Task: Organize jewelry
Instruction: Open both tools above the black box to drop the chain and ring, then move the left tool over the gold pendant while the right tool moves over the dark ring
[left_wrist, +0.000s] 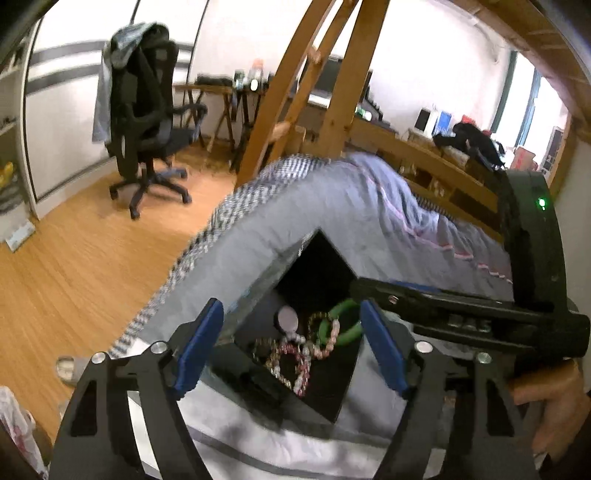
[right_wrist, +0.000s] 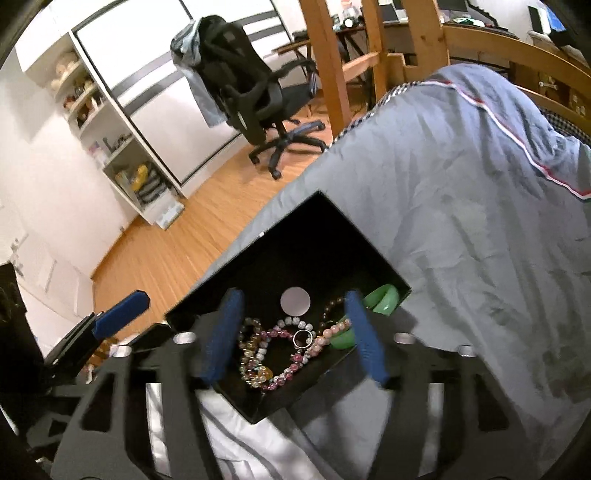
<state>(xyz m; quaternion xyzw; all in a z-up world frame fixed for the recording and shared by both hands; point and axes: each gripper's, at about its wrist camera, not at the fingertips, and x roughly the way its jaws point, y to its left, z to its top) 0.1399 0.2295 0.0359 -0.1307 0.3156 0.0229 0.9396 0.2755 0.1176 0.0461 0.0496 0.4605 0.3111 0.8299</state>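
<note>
A black open box (right_wrist: 314, 236) lies on the grey-blue bedspread; it also shows in the left wrist view (left_wrist: 321, 266). Inside it lie several bead bracelets (right_wrist: 273, 350), a green bangle (right_wrist: 386, 299), a small silver ring (right_wrist: 303, 339) and a round pale disc (right_wrist: 295, 301). The bracelets (left_wrist: 295, 354) and bangle (left_wrist: 345, 325) also show in the left wrist view. My right gripper (right_wrist: 291, 336) is open and empty just above the box's near part. My left gripper (left_wrist: 291, 347) is open and empty over the box from the other side. The right gripper's body (left_wrist: 461, 314) crosses the left view.
The bedspread (right_wrist: 461, 184) covers the bed to the right. A wooden bed frame and ladder (right_wrist: 325, 66) stand behind. A black office chair (right_wrist: 255, 99) stands on the wooden floor (right_wrist: 177, 236). White shelves (right_wrist: 107, 122) line the left wall.
</note>
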